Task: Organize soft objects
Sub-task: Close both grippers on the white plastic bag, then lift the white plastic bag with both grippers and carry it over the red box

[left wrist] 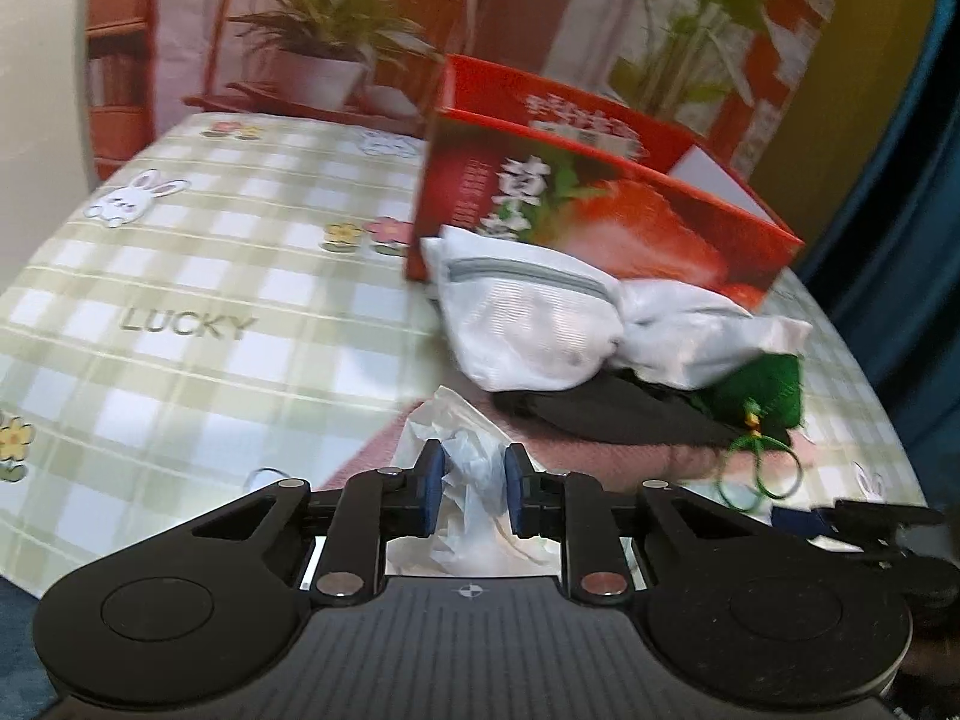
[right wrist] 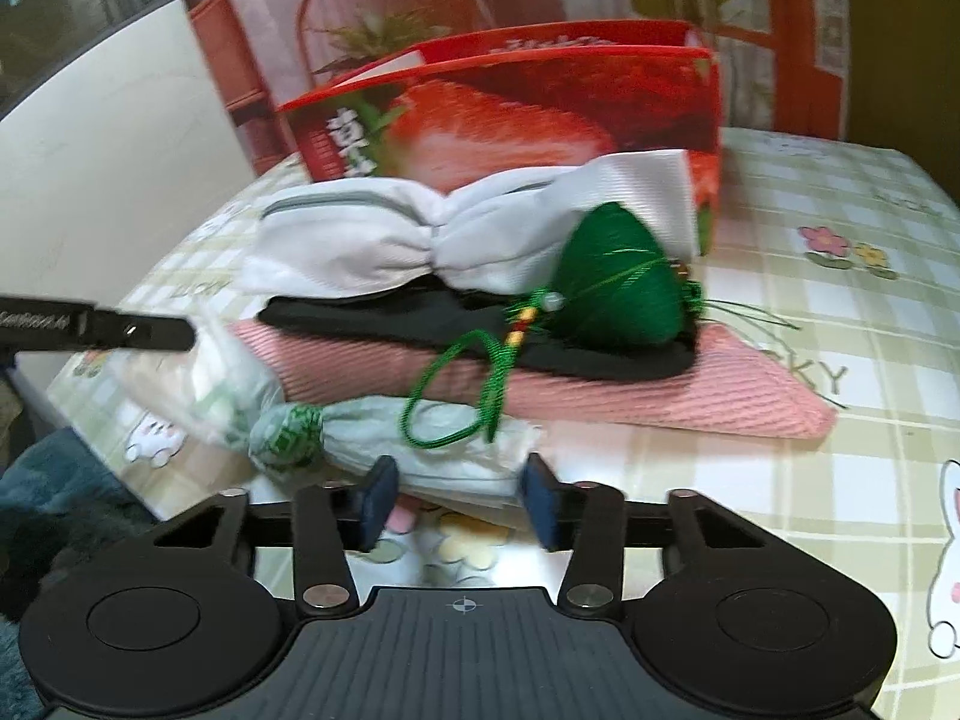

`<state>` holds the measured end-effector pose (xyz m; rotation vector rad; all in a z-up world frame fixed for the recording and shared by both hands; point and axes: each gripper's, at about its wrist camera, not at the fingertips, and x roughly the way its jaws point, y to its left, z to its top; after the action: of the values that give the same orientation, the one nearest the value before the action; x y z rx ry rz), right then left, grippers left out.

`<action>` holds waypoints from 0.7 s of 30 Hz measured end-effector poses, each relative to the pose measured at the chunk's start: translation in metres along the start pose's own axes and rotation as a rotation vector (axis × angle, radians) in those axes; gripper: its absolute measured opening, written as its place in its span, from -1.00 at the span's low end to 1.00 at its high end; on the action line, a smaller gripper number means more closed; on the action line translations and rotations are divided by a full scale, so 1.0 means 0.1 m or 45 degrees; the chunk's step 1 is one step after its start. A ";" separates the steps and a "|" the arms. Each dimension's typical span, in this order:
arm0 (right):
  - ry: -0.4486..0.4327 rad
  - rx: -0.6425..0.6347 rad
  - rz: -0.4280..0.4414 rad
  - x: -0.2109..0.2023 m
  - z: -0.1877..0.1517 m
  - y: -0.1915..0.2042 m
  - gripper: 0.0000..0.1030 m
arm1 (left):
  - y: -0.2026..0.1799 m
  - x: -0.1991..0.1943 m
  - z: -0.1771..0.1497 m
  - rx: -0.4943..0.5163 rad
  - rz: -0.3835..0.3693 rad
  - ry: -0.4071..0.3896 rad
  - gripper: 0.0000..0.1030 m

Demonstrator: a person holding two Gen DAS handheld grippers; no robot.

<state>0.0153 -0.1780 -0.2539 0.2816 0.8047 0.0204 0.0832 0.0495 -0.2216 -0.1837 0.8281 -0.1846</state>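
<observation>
A pile of soft things lies on the checked tablecloth in front of a red strawberry box: a pink ribbed cloth, a black cloth, a white zip mesh bag and a green knitted cone with a cord. My left gripper is shut on a crumpled white plastic bag at the pile's near edge. My right gripper is open just before a white bag with a green knot; nothing sits between its pads.
The box also shows in the right wrist view, open-topped behind the pile. The left gripper's finger reaches in from the left. A blue curtain hangs at the right. The table edge runs near my right gripper's left side.
</observation>
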 end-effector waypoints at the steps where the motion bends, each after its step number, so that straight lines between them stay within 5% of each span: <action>1: 0.003 -0.010 0.013 0.00 0.00 0.02 -0.37 | 0.02 0.00 0.01 -0.011 0.008 -0.004 -0.57; 5: -0.005 -0.046 0.072 -0.02 0.03 0.09 -0.73 | 0.13 -0.01 0.04 -0.070 0.029 -0.022 -0.57; 13: -0.116 -0.136 0.150 -0.16 0.14 0.21 -0.84 | 0.26 -0.03 0.06 -0.156 0.044 -0.047 -0.59; 21: -0.308 -0.252 0.168 -0.46 0.45 0.34 -0.86 | 0.22 -0.30 0.28 -0.111 0.009 -0.248 -0.61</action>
<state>0.0182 -0.1623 -0.1830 0.1459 0.5376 0.1857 0.0855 0.0803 -0.1868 -0.2764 0.6434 -0.1215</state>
